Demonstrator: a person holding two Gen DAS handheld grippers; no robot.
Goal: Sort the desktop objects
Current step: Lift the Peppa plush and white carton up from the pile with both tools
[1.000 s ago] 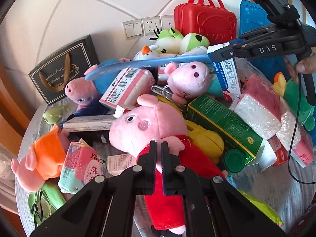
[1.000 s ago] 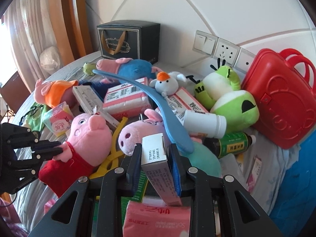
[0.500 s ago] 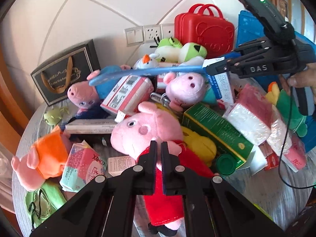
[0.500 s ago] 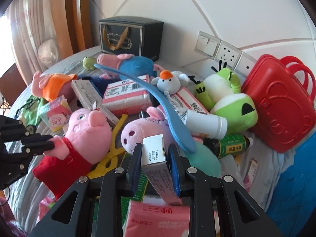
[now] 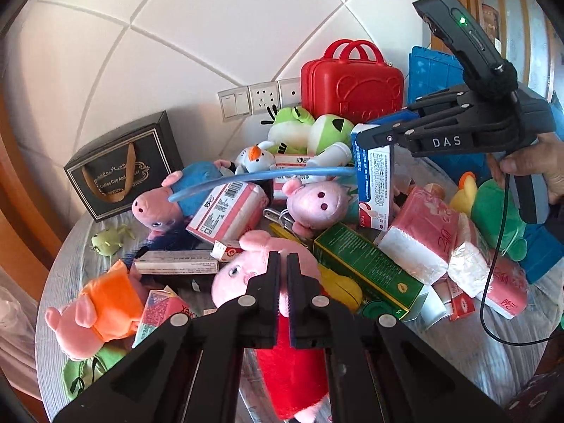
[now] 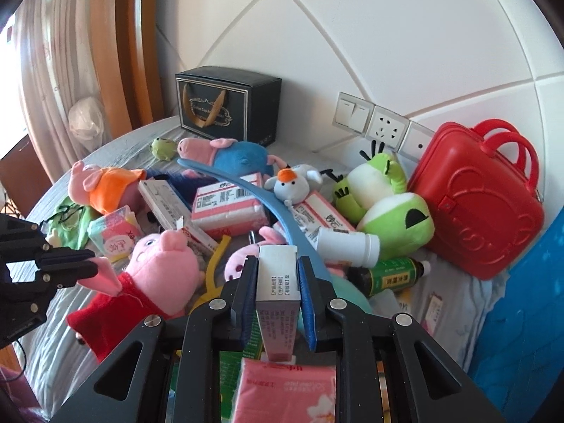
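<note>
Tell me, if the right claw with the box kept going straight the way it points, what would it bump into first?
Probably the long blue shoehorn and the small pink pig plush lying just beyond the right claw and its white medicine box. Depth is hard to judge here, so which comes first is uncertain.

The left gripper (image 5: 281,283) points downward, its jaws pinched almost together on the pink arm of the plush pig in the red dress (image 6: 155,275); the right gripper (image 6: 278,282) also tilts downward, its jaws having just been closing, and now clamps the small blue-and-white box (image 5: 373,183) by its narrow sides, the box hanging below the fingers; a hand (image 5: 535,165) wraps the right gripper's handle at the right edge of the left wrist view.
</note>
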